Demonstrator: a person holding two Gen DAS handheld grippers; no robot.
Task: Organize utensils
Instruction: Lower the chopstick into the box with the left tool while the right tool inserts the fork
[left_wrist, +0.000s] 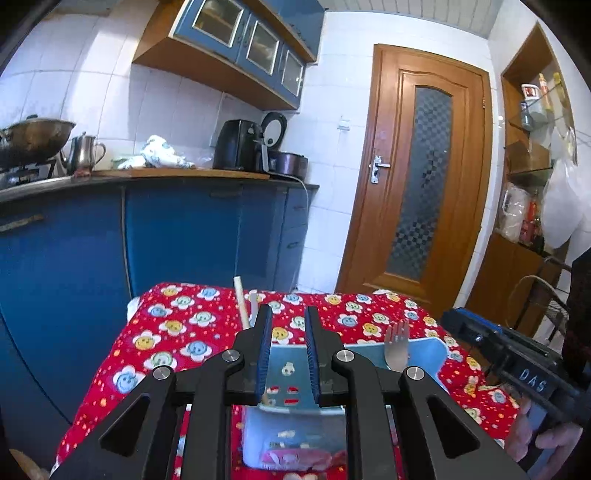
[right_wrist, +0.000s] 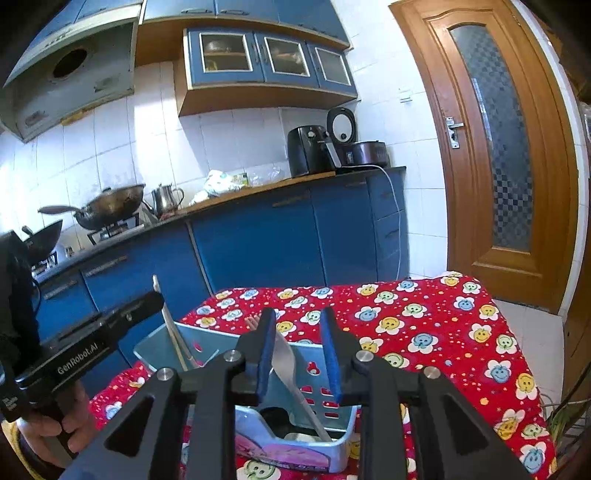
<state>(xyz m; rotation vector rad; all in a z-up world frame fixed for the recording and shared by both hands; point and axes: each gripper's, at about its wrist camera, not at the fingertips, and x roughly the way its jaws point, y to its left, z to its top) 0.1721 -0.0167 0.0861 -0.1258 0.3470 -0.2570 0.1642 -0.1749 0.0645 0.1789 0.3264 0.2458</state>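
Between right gripper pads, fork stands loose.

Red tablecloth beyond and right of blue utensil holder left bare. Holder's opening crowded by upright chopsticks and fork. Counter cabinets close behind table.

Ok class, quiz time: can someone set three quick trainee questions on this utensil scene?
1. True or false: the fork stands tines up in the blue holder.
2. The tablecloth is mainly: A green, B red, C white.
3. What else stands in the holder?

Key: 1 true. 2 B. 3 chopsticks.
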